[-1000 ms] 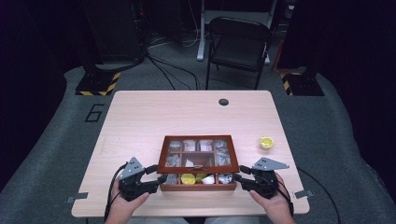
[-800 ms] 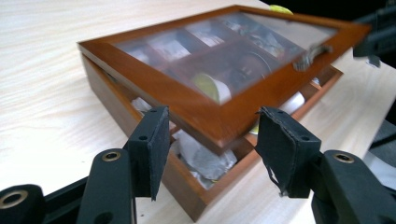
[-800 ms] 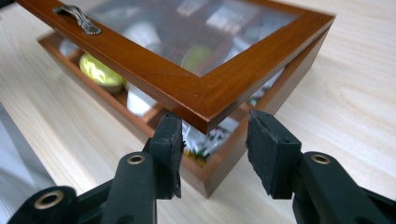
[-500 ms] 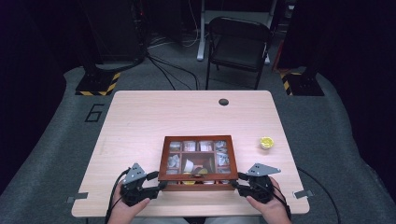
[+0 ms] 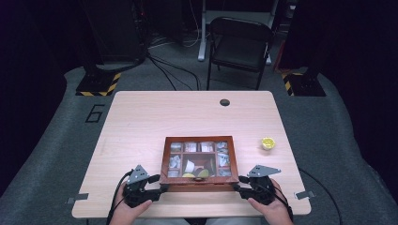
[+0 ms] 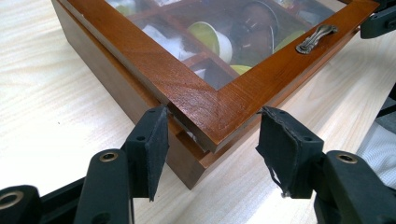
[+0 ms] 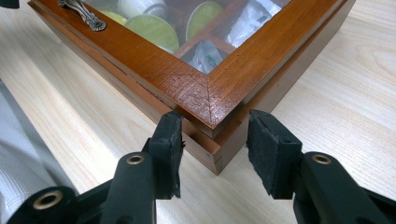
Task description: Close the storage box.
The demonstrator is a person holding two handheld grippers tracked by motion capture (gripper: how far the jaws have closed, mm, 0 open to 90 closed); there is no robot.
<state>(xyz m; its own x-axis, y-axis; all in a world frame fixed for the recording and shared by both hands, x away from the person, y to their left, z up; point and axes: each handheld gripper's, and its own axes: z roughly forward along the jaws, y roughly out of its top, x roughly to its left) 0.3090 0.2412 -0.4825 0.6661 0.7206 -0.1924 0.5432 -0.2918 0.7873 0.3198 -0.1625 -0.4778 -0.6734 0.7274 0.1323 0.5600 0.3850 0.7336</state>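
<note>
Box (image 5: pixel 199 161): wooden, brown, with a glass-paned lid (image 6: pixel 205 100) framed in wood; stands on the tabletop (image 5: pixel 141 122) near its front edge, about midway between left and right. Lid down. Metal handle (image 6: pixel 316 37) on the lid's front rail. Inside, wooden dividers form compartments holding white packets and green-and-white capsules (image 7: pixel 150 29); exact count cannot be told through the glass.

Left gripper (image 6: pixel 212 140): at the box's front left corner, fingers (image 6: pixel 152 144) apart, one on each side of the corner. The left finger sits just beside the lid's edge; whether it touches cannot be told. The right finger stands clear of the wood.

Right gripper (image 7: pixel 212 140): at the box's front right corner, fingers (image 7: pixel 170 144) apart, straddling the corner at the level of the lid and box wall. Contact cannot be told.

Hands (image 5: pixel 131 208): one behind each gripper, at the tabletop's front edge.

Yellow cup (image 5: pixel 268 143): small, on the tabletop, right of the box and well apart from it.

Hole (image 5: pixel 225 102): dark, round, near the tabletop's far edge.

Chair (image 5: pixel 239 42): dark, folding, on the floor beyond the tabletop.
</note>
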